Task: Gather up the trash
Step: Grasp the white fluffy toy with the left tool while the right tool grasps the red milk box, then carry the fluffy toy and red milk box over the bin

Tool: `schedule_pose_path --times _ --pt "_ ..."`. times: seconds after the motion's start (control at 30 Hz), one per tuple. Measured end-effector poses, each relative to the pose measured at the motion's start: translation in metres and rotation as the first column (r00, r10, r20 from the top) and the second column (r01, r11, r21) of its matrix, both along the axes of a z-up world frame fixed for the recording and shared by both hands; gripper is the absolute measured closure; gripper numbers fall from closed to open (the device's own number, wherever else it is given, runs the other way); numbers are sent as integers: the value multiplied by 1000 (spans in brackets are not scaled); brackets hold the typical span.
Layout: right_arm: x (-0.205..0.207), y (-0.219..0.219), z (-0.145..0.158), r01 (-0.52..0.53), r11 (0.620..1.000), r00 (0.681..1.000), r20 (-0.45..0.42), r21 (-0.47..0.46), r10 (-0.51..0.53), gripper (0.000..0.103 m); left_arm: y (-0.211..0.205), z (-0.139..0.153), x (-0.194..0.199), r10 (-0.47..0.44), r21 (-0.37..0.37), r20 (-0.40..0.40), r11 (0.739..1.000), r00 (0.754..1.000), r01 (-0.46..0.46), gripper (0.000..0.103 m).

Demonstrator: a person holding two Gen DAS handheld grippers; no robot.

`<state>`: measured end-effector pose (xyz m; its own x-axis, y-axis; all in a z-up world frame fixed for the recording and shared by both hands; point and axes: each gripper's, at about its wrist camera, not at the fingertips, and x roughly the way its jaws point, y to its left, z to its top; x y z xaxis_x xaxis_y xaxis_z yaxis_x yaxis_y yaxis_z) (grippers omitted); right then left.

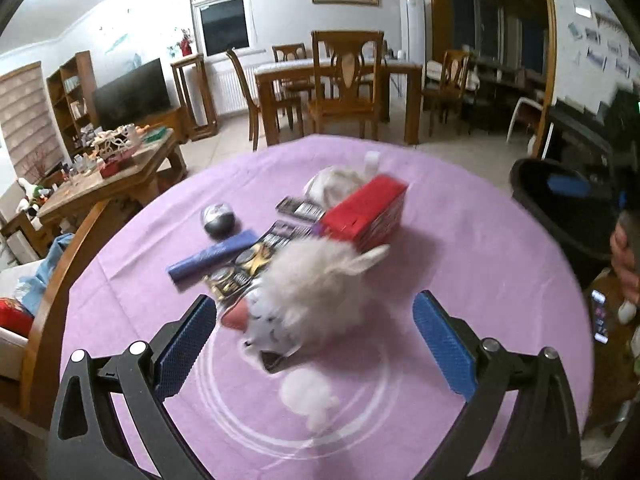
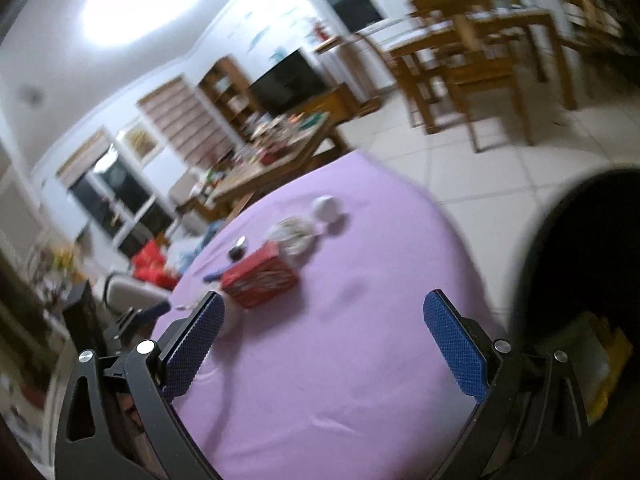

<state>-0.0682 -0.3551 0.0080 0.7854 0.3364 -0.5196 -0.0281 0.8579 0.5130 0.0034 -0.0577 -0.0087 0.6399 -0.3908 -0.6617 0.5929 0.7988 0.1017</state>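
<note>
A pile of trash lies on the purple tablecloth (image 1: 480, 280). In it are a fluffy white wad (image 1: 316, 280), a red box (image 1: 364, 212), a blue wrapper (image 1: 214, 256), black and gold wrappers (image 1: 256, 256), a silver ball (image 1: 219, 220) and a crumpled white bag (image 1: 336, 184). My left gripper (image 1: 316, 302) is open just in front of the white wad, holding nothing. My right gripper (image 2: 326, 300) is open and empty over the cloth, with the red box (image 2: 258, 280) ahead to its left. A black bin (image 2: 580, 260) stands at the table's right side.
The bin (image 1: 560, 208) shows at the right of the left wrist view, with a hand (image 1: 624, 256) and a phone (image 1: 600, 316) near it. A white cup (image 2: 326, 208) sits at the far side. A wooden chair back (image 1: 60, 272) curves along the left edge.
</note>
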Motion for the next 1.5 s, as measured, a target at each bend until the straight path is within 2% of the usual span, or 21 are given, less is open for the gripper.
schedule_pose_path --times 0.17,0.23,0.3,0.43,0.47,0.57,0.77,0.8,0.9,1.03,1.13,1.2,1.27,1.5 --pt "58 67 3 -111 982 994 -21 -156 109 5 -4 -3 8 -31 9 21 999 999 31 7" --pt "74 79 -2 -137 976 990 -44 -167 132 5 -7 -8 14 -35 23 10 999 999 35 10" --pt "91 92 -11 -159 973 986 -77 -166 148 5 -12 -15 21 -32 46 -23 998 999 33 27" --pt "118 112 -22 -176 964 981 -117 -200 155 5 -10 -22 31 -1 39 -70 999 998 4 38" --pt "123 118 -22 -184 956 979 -125 -227 159 5 -8 -22 31 1 30 -75 1000 997 1 44" --pt "132 135 -24 -197 939 978 -130 -283 166 5 -5 -21 30 -2 14 -83 1000 997 3 49" --pt "154 156 -37 -230 910 967 -182 -345 176 5 -1 -18 30 1 -10 -92 1000 996 -2 49" --pt "156 158 -41 -228 909 967 -190 -348 170 9 -2 -18 31 2 -12 -92 1000 996 -3 49" --pt "157 154 -46 -226 916 968 -184 -332 173 12 -1 -17 31 2 -19 -92 1000 996 -4 50" --pt "143 131 -45 -183 952 978 -143 -245 151 13 1 -14 31 2 -38 -83 999 997 -6 53" --pt "123 101 -42 -154 984 985 -93 -92 145 13 4 -8 28 -2 -64 -58 998 998 -1 54" --pt "106 83 -38 -140 990 988 -61 -17 139 13 6 -6 27 -11 -81 -62 997 998 5 54" --pt "90 69 -33 -135 990 990 -34 30 136 13 10 -2 25 -17 -104 -68 995 998 10 61" --pt "45 37 -13 -100 993 995 29 69 98 13 17 16 15 -13 -201 -43 980 999 4 61"
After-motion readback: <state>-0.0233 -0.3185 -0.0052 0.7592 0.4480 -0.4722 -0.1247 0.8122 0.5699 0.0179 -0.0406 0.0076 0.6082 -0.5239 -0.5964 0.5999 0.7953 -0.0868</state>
